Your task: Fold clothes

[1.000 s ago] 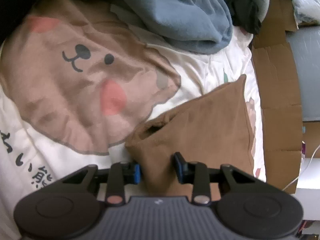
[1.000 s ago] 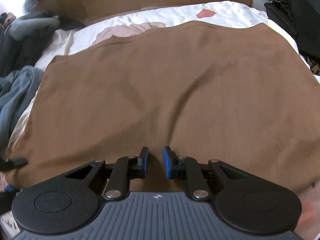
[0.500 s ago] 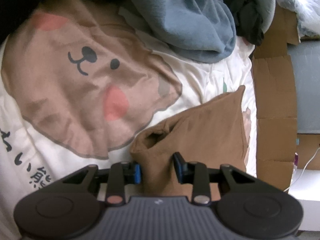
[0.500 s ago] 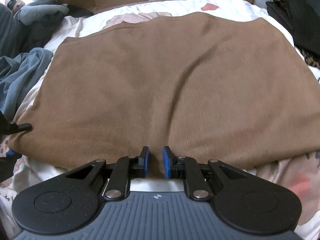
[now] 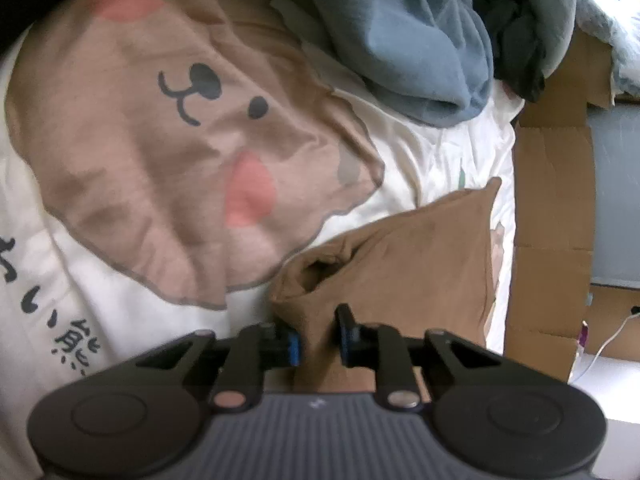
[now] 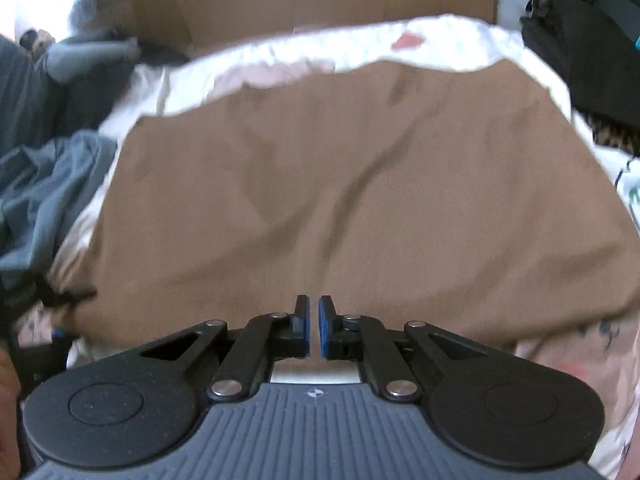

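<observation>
Right wrist view shows the biggest thing first: the bed cover [image 6: 420,36], white with pink and tan prints, spread wide so there is a soft flat place to fold on. On top of it lies the brown garment [image 6: 340,184], flat and filling the middle of the bed. It is smoothed out, most likely so its edges can be lifted and laid over neatly.

Far left sits a pile of blue-grey clothes [image 5: 424,40], pushed aside, probably waiting their turn. Brown cardboard [image 6: 320,4] stands along the far side of the bed. A dark heap [image 6: 580,60] sits at the far right.

At the near edge of the brown garment is the right gripper [image 6: 314,330]. Its tongs are squeezed almost together, with only a thin slit between the blue pads. The hem runs right at the tips. It looks pinched on the hem, but the picture is blurry there, so the hold is not certain.

At the near left corner of the same garment is the left gripper [image 5: 318,334]. Its tongs are closing, with a bunched fold of brown cloth between them. The blue pads [image 5: 294,346] sit against the cloth on both sides.

Two holds on one edge make sense: both corners can then go up together, so the cloth folds straight.
</observation>
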The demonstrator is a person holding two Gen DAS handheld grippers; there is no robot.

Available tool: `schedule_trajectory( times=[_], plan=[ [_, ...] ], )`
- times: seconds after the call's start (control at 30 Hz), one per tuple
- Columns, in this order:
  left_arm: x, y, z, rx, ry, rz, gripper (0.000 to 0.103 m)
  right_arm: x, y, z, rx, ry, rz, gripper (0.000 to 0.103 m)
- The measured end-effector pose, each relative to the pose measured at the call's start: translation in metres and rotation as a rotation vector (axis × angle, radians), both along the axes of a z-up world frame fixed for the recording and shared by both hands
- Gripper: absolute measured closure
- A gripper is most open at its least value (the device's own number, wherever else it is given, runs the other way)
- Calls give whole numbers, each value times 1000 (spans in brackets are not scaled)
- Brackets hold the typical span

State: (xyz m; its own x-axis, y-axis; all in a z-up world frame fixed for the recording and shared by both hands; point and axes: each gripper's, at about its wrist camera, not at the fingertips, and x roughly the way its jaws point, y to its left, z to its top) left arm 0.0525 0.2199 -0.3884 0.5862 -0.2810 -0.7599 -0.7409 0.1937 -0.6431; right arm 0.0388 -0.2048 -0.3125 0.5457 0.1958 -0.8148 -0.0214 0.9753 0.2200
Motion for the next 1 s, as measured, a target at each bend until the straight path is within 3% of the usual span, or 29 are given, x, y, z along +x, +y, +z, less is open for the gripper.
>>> schedule_trajectory(
  times=[0.13, 0.33, 0.77, 0.83, 1.0],
  plan=[
    [5, -1, 3, 4, -16, 2, 93, 7, 5, -9, 37, 2, -5, 99],
    [17, -1, 10, 16, -64, -18, 96, -4, 17, -33, -18, 77, 44, 100],
    [44, -20, 49, 47, -289, -157, 97, -16, 18, -29, -49, 110, 65, 98],
    [45, -21, 54, 49, -314, -173, 97, -18, 21, -20, -73, 86, 81, 98],
    [41, -18, 61, 38, -342, -196, 97, -23, 36, 17, -79, -87, 186, 93]
  ],
)
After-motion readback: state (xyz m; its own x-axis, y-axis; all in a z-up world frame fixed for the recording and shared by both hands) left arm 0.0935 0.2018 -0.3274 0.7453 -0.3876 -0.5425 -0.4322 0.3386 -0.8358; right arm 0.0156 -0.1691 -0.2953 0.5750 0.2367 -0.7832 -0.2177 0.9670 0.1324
